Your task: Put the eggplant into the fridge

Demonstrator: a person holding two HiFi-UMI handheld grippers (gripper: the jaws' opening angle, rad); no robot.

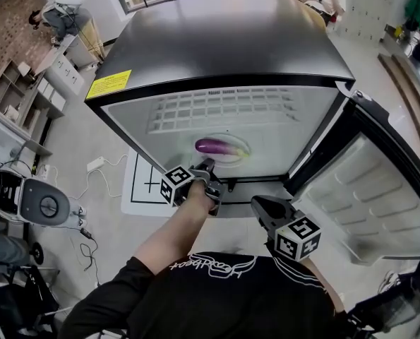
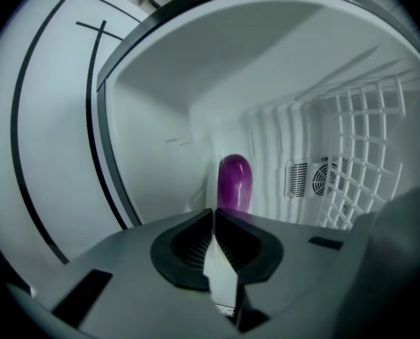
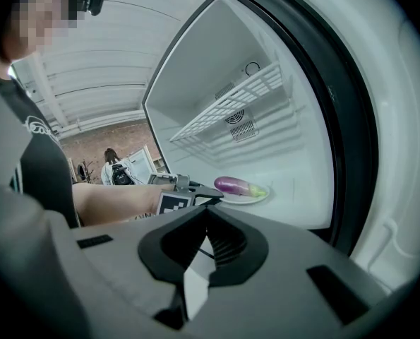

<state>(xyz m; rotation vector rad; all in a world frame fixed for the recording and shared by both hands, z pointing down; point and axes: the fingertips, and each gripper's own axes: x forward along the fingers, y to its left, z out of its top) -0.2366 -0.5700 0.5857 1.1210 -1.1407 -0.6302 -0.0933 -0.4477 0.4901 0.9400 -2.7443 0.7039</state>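
Just beyond shut jaws of left gripper: eggplant.

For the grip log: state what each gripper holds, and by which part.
Nothing is held. The left gripper is shut and empty; the eggplant lies on a plate ahead of it. The right gripper is shut and empty too.
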